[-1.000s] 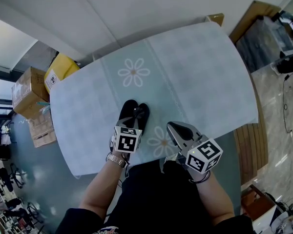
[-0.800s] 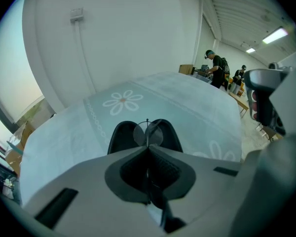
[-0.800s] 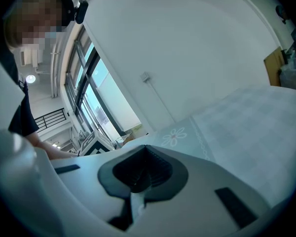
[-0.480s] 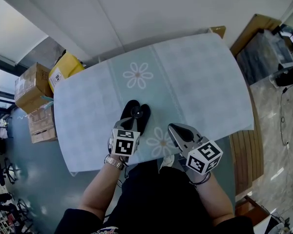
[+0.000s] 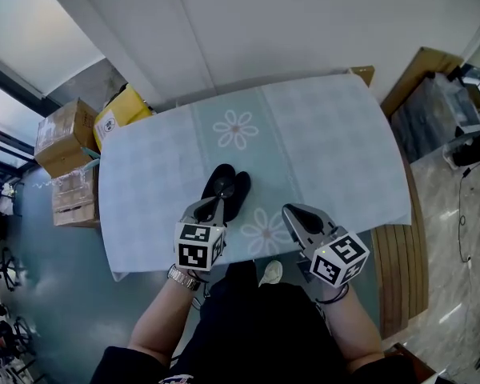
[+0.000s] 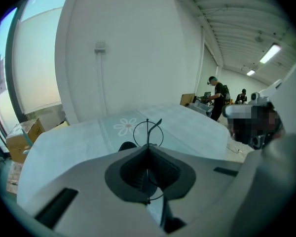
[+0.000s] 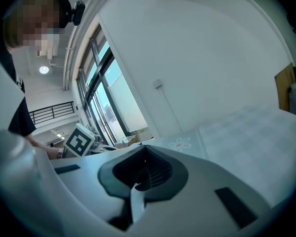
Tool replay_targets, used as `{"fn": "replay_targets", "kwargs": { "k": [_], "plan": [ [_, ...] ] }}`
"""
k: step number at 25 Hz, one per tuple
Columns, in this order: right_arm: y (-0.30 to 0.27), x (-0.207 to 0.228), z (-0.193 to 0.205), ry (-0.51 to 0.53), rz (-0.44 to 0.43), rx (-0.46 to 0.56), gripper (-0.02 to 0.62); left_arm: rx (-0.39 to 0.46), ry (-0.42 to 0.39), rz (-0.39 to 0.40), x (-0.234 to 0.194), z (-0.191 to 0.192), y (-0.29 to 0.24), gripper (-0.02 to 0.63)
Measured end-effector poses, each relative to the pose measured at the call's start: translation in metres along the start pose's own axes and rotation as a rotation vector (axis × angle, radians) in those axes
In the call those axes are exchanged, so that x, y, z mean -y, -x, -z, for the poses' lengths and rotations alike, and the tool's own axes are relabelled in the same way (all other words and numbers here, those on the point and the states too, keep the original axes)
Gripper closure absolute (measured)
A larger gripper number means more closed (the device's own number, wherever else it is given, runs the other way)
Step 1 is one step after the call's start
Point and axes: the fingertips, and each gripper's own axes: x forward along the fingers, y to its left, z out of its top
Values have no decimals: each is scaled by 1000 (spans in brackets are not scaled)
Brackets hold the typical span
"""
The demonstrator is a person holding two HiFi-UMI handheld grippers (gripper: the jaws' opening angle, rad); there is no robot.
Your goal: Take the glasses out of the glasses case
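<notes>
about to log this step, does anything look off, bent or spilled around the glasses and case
Nothing stands out. The glasses are pinched upright in the shut left tool, and the frame looks intact. The black case lies open on the table. Nothing spilled.

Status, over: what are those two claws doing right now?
Left gripper shut on thin round wire-frame glasses. Right gripper shut, empty. Black glasses case lies beneath. Nothing blocking.

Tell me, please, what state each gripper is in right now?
Left gripper: closed on the glasses, gripping their thin wire frame.
Right gripper: closed, nothing between its jaws.
</notes>
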Motion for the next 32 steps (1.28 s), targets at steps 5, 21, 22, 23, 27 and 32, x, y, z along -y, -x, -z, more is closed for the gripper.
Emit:
{"fn": "replay_targets", "kwargs": {
  "k": [5,21,22,23,27,32],
  "plan": [
    [6,-17,-4,36,-38,7,572,109,66,25,11,-7,42,577],
    [-24,-89,21,47,-88,-42,572,167,100,47,-12,23,122,577],
    [-26,-92,21,46,-80,-38,572,165,95,57,-14,25,124,577],
    [-28,-95,22,46,-70,-34,572,164,90,68,-17,26,125,577],
    [-27,-113,33,36,-23,-20,572,162,63,114,-24,36,137,577],
    [-25,-138,48,23,28,-9,572,164,31,168,-30,49,150,577]
  ]
}}
